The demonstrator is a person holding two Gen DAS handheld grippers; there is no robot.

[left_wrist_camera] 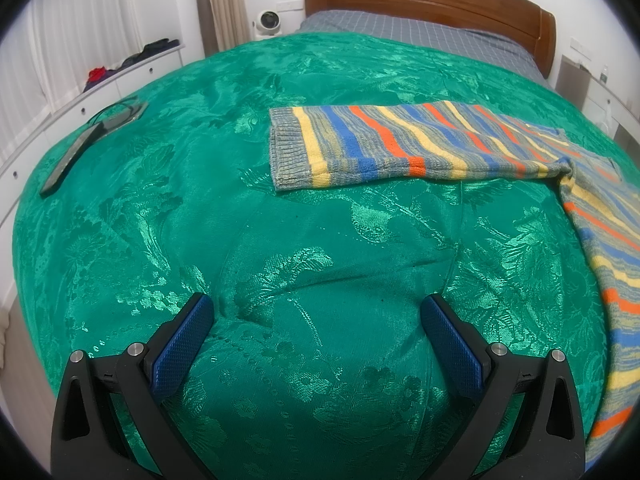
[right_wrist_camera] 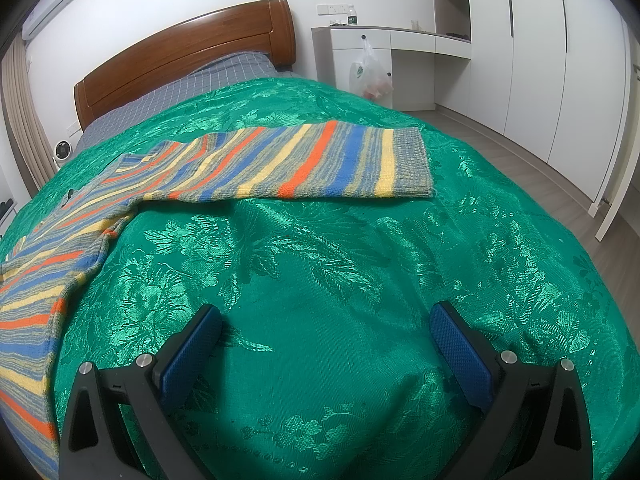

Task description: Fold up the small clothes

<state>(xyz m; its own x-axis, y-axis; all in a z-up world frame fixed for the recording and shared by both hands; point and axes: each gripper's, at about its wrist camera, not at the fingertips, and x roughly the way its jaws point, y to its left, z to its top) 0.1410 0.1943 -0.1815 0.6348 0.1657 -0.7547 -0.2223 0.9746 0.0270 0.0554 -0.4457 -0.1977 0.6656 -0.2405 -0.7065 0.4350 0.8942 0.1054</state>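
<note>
Two grippers, both spread wide, nothing held: left gripper over green bedspread, one striped sweater ahead and to its right; right gripper, sweater ahead-left

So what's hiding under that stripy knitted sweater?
The striped knitted sweater lies flat on the shiny green patterned bedspread, which shows all around it. Whatever sits directly beneath the sweater is covered, so it cannot be seen. No lump shows.
</note>
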